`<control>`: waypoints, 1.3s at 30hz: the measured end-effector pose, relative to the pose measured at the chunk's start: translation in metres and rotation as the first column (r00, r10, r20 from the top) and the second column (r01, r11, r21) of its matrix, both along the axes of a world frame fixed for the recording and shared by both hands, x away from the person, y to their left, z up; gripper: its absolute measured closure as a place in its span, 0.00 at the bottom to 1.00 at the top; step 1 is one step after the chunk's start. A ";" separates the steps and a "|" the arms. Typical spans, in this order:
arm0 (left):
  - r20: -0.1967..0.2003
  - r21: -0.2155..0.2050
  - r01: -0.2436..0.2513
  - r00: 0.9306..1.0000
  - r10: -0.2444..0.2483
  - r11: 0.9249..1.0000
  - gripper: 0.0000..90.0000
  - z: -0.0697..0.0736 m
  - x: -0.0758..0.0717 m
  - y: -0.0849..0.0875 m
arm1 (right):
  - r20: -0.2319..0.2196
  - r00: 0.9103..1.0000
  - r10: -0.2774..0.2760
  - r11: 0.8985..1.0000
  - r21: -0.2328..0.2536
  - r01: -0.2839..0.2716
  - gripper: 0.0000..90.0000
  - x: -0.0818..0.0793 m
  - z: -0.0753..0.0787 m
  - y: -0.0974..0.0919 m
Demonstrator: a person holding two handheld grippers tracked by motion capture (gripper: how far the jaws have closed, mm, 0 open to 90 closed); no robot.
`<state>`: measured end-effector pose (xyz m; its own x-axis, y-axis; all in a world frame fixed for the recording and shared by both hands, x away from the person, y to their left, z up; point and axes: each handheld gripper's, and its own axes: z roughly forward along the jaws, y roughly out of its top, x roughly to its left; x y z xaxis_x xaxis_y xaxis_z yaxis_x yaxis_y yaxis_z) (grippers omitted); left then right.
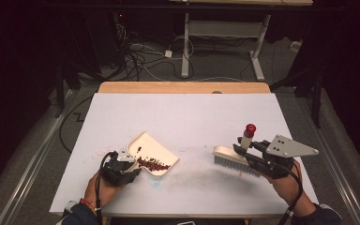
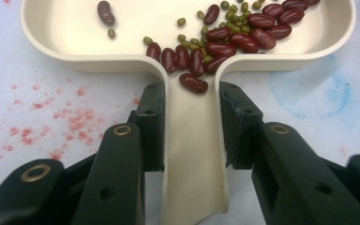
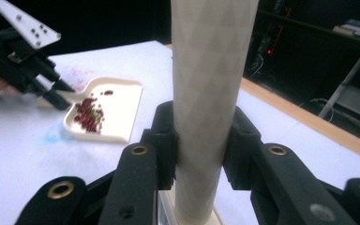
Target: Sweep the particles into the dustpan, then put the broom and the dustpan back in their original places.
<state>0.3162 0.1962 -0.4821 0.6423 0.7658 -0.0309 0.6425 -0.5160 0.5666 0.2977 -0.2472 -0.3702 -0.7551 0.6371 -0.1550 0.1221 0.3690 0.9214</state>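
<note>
Cream plastic is the dustpan (image 1: 153,152), and the left gripper (image 2: 187,122) holds it by its handle (image 2: 194,159), with both jaws pressed on the two sides of the handle. Just ahead of these jaws, red beans (image 2: 229,37) and small green beans (image 2: 236,18) lie in the pan, most of them near the handle mouth; one red bean (image 2: 193,83) sits in the handle channel between the jaws. The white table (image 1: 183,117) beside the left jaw has red stains (image 2: 58,122).

The right gripper (image 1: 253,152) is closed on the pale handle (image 3: 208,93) of a brush (image 1: 236,159). The handle stands up between its jaws and ends in a red tip (image 1: 250,127). The bristles (image 1: 232,165) point down toward the table, below this gripper, well apart from the dustpan.
</note>
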 end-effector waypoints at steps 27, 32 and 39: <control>0.025 -0.064 -0.368 0.929 0.370 0.927 0.69 -0.006 0.035 0.002 | -0.323 0.946 -0.003 0.998 -0.057 -0.016 0.70 0.095 -0.023 -0.040; 0.019 -0.073 -0.340 0.940 0.342 0.938 0.56 -0.005 0.033 -0.008 | -0.351 0.932 -0.092 0.993 -0.106 0.058 0.66 0.124 -0.033 -0.034; 0.051 -0.155 -0.256 0.962 0.267 0.954 0.45 0.006 0.016 0.000 | -0.317 0.918 -0.237 0.968 -0.152 0.198 0.58 0.147 -0.049 -0.031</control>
<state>0.3325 0.1964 -0.4759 0.4247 0.8978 -0.1168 0.6997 -0.2437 0.6715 0.4449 -0.2780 -0.4190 -0.6207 0.7840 -0.0026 0.5010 0.3991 0.7679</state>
